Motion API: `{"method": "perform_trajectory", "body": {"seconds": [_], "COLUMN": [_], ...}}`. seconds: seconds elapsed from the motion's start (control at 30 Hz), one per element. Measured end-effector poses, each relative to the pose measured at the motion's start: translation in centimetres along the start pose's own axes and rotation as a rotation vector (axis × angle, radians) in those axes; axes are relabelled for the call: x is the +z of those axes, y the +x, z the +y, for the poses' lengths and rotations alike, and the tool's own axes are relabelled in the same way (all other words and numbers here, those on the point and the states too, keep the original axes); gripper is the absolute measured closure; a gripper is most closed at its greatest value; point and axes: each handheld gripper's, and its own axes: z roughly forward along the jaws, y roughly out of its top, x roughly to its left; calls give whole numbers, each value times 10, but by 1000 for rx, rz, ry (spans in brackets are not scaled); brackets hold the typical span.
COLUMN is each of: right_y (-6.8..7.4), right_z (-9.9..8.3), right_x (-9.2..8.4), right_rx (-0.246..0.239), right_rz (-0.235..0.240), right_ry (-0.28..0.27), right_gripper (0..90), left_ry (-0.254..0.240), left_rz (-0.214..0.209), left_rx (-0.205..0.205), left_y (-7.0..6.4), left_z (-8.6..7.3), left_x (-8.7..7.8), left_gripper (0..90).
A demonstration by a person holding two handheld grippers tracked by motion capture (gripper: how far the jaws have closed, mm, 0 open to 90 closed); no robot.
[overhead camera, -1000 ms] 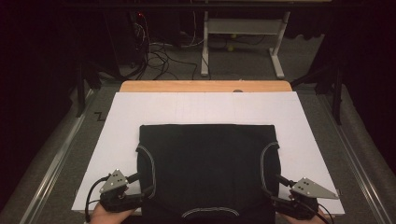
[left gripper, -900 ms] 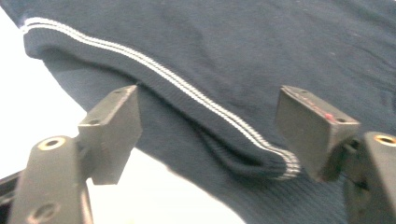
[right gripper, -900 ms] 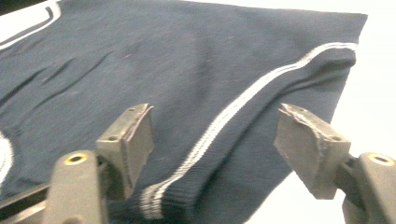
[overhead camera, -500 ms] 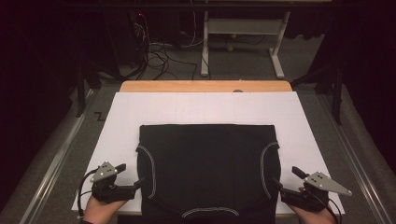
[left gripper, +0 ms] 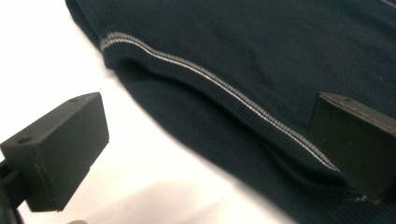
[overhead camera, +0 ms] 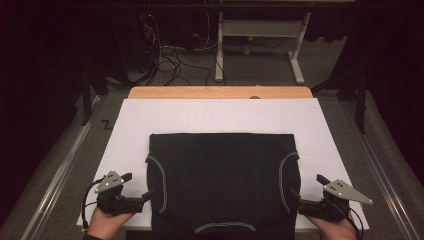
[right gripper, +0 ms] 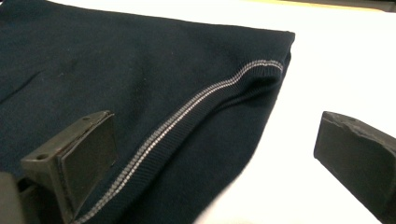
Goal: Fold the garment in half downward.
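both hand-held grippers, left gripper (overhead camera: 134, 186) and right gripper (overhead camera: 306, 189), flank the folded black knit garment with pale stitched trim (overhead camera: 222, 182) on the white sheet (overhead camera: 220, 115) in the high view. left gripper view: jaws just opened wide, garment edge (left gripper: 243, 93) loose between them. right gripper view: likewise, garment (right gripper: 140, 93) unpinched.

The near hem of the dark garment (overhead camera: 223, 185) is running off the bottom edge of the high view. Both hands are being cropped there too, left hand (overhead camera: 102, 226) and right hand (overhead camera: 334, 230).
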Motion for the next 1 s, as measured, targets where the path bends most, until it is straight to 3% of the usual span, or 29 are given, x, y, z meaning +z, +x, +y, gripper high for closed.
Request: {"method": "perform_trajectory", "body": {"seconds": [0.13,0.23,0.43,0.53,1.0], "right_y": [5,11,24,33,82], "right_z": [5,13,29,36,53], "right_x": [5,9,18,26,53], "right_rx": [3,-11,-36,-52,-137], "right_rz": [14,36,53,78,166], "right_ry": [-9,-22,-51,-39,-43], "right_gripper": [0,0,0,0,0], "left_ry": [-12,-33,-69,-91,-107], "left_rz": [5,-24,-19,-53,-14], "left_rx": [-12,-26,-53,-62,-20], "left_y": [6,11,19,20,21], "left_z": [2,6,13,17,48], "left_x": [0,0,-2,-2,7], "left_gripper": [0,0,0,0,0]}}
